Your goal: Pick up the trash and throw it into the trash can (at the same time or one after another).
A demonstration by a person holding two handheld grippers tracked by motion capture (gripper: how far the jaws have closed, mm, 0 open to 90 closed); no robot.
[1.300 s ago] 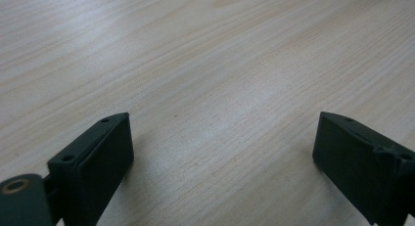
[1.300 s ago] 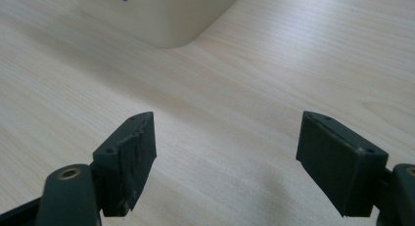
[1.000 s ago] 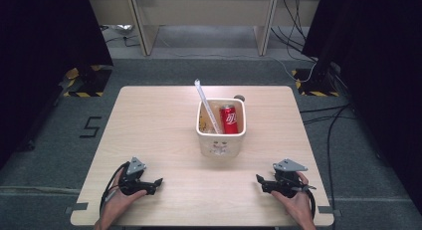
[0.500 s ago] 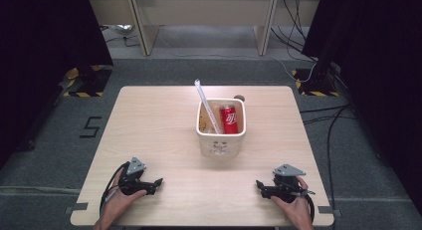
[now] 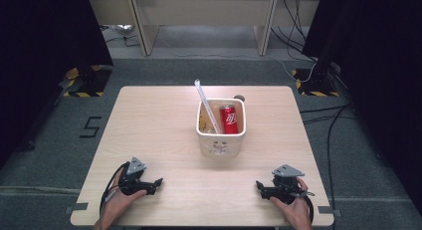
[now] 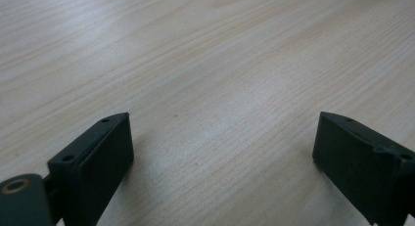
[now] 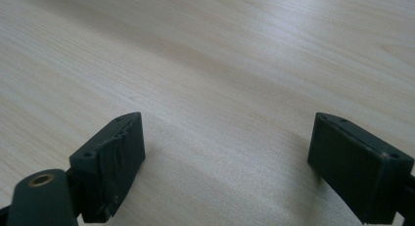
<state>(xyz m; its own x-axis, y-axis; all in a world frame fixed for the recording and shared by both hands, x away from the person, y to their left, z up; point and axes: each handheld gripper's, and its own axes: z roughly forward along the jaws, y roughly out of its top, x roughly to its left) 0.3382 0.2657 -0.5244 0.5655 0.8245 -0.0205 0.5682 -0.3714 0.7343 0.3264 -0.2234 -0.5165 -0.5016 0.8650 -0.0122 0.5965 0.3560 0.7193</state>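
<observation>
Near edge first: the left gripper [image 5: 158, 181] is seen at the lower left of the high view, resting low on the wooden table [image 5: 149, 120], held by a hand [image 5: 117, 202] that enters from the bottom edge. In the left gripper view its jaws are seen set wide apart – bare wood grain between them, nothing gripped.

The right gripper [image 5: 258, 185] is seen at the lower right of the high view, also low over the tabletop, held by the other hand [image 5: 293, 207]. In the right gripper view its jaws stand wide apart and have just been opening; only bare table is seen between them. The inner face of the jaw at lower left of that view looks scuffed.

Both grippers are pointed inward toward the frame's centre, well apart from each other and from everything else on the table.

Farther up, just right of centre in the high view, a white tub [image 5: 221, 143] is placed on the table. A red can [image 5: 229, 119] is stood upright in the tub's right part. A long pale stick [image 5: 206, 106] is leaned in the tub, its top end sticking out past the rim toward the upper left. Something yellowish is seen in the tub's left part – too small to identify.

Beyond the table's far edge, grey floor and desk legs are seen at the top of the frame.
</observation>
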